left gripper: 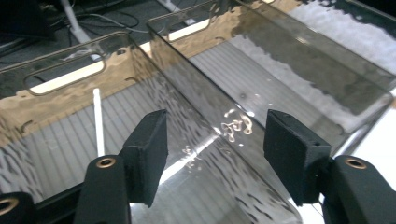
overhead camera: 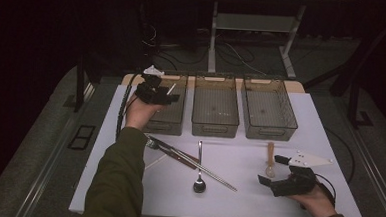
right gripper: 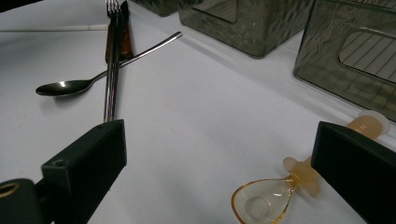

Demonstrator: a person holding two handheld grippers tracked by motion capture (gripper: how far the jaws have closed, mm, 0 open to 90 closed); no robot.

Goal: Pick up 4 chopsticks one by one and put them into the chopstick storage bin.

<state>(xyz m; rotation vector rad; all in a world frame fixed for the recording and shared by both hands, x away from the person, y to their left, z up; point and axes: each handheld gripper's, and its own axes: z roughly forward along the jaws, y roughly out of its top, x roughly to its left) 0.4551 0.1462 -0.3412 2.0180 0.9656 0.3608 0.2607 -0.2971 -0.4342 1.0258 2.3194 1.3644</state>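
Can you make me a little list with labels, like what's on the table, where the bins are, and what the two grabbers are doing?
Table: white table
Bins: three clear bins in a row at the far side
Left bin: a white stick inside
Cutlery: metal spoon, fork, chopsticks
Small spoon: amber spoon
Left gripper: open, over the left bin
Right gripper: open, by the amber spoon
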